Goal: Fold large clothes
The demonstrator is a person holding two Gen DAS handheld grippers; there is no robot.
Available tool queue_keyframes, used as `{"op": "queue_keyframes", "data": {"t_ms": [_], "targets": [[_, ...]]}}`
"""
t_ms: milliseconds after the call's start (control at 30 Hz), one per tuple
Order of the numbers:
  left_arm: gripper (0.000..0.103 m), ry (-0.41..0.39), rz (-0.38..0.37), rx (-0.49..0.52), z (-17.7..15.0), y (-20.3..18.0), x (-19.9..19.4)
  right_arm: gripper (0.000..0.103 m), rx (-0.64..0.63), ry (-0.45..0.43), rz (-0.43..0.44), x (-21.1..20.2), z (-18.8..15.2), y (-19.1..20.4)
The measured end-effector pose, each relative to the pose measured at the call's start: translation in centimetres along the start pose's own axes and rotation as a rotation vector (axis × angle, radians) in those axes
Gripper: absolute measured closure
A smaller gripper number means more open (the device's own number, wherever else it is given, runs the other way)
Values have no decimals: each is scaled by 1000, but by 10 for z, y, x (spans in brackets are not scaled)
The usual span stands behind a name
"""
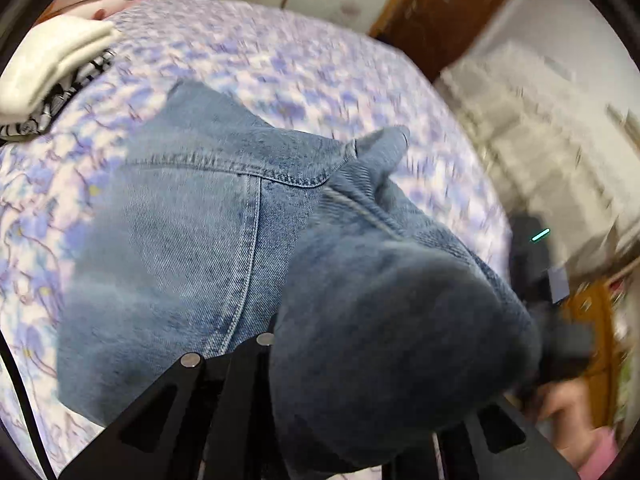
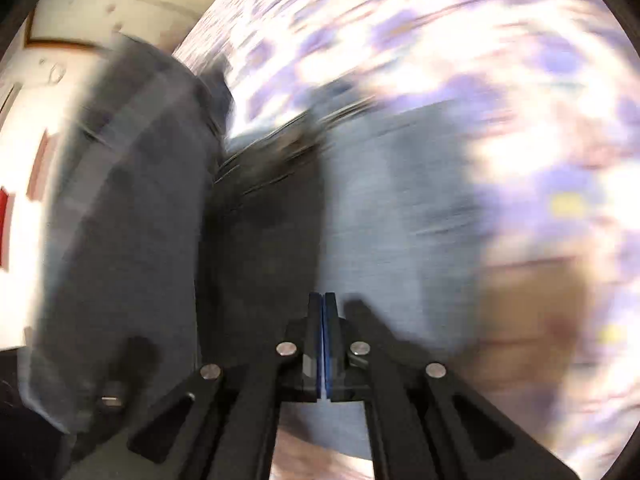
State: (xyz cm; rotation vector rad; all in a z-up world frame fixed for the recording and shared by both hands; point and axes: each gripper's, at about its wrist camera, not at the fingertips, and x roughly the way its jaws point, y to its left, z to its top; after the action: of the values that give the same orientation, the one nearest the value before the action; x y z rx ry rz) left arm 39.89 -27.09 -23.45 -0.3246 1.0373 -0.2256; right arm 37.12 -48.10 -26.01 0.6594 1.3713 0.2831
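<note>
The jeans (image 1: 192,248) lie on a bed (image 1: 280,64) whose sheet is white with a blue and lilac flower print, and part of them is lifted off it, close to the left wrist camera. At the bed's far left corner sits a small pile: a white folded cloth (image 1: 48,60) on top of a black-and-white striped one (image 1: 60,100). Beyond the bed stands a pale wall with faint pink blossoms, and to the far right a brown wooden door (image 1: 444,8); the right side of the room is smeared by motion. The denim is mid-blue and faded, with a diagonal twill grain and double rows of pale stitching along curved seams. One fold rises to a soft point (image 1: 384,144), and a thick dark bunch bulges over the left gripper (image 1: 360,380), hiding its fingertips, so I cannot tell how its jaws stand. In the right wrist view everything is blurred; the right gripper (image 2: 324,312) shows its blue pads pressed together, with nothing visible between them, and grey-blue denim (image 2: 400,200) spreads over the sheet ahead of it.
</note>
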Motion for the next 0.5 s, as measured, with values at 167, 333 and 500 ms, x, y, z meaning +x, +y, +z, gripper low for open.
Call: {"op": "queue_keyframes", "data": {"t_ms": [167, 333, 500], "targets": [[91, 51, 190, 158, -40, -42, 22, 103, 65, -41, -21, -42, -8, -51], [74, 55, 243, 269, -62, -64, 13, 103, 89, -53, -1, -59, -16, -70], [47, 127, 228, 481, -76, -89, 5, 103, 67, -19, 18, -56, -16, -63]]}}
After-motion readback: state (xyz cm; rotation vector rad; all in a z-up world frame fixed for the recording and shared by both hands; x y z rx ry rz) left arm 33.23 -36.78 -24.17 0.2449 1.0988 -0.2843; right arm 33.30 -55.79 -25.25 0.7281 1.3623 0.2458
